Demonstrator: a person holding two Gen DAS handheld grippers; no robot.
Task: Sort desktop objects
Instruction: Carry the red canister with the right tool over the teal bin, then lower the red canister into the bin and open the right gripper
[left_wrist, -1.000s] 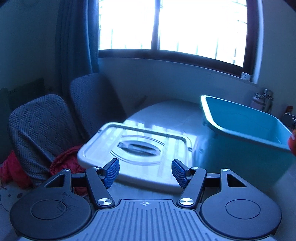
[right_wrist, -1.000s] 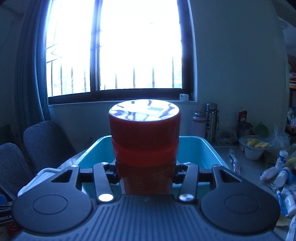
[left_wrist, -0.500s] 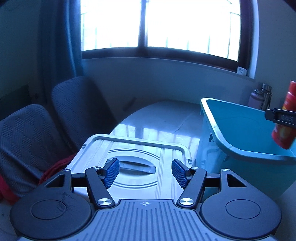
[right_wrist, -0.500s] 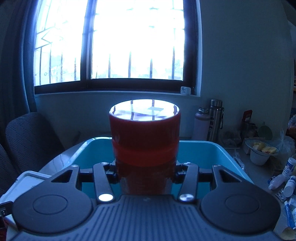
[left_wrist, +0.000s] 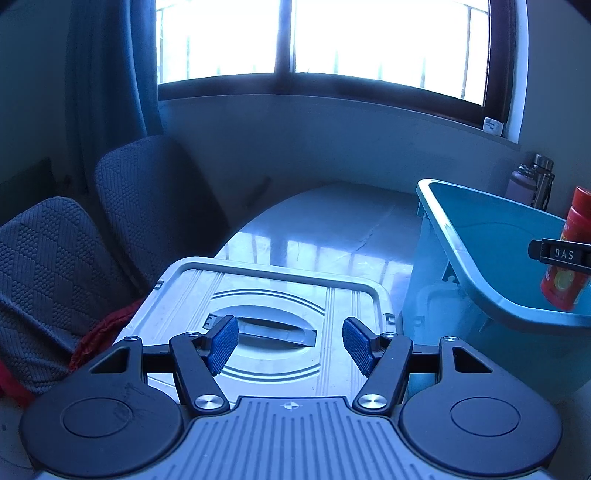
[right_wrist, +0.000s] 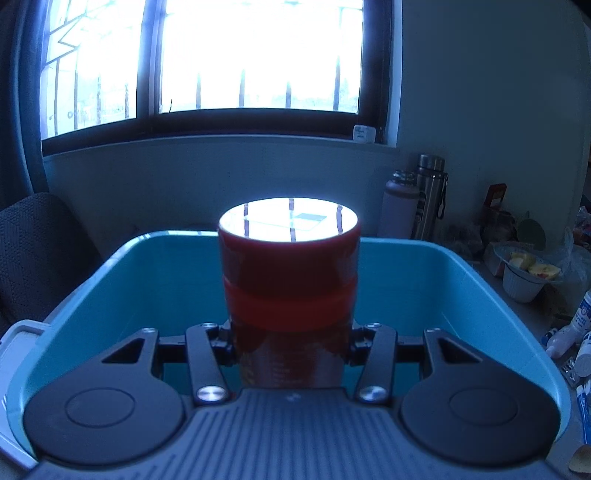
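Two grippers in view. Right gripper jaws pinch red canister at mid-body, upright, above blue bin interior. Left gripper jaws spread, holding nothing, above grey lid just left of bin.

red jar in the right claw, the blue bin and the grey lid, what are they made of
Red jar: likely plastic, its glossy cap mirroring the window. Blue bin: moulded plastic, smooth rolled rim, satin sheen. Grey lid: probably plastic too, with pressed ribs and a recessed handle.
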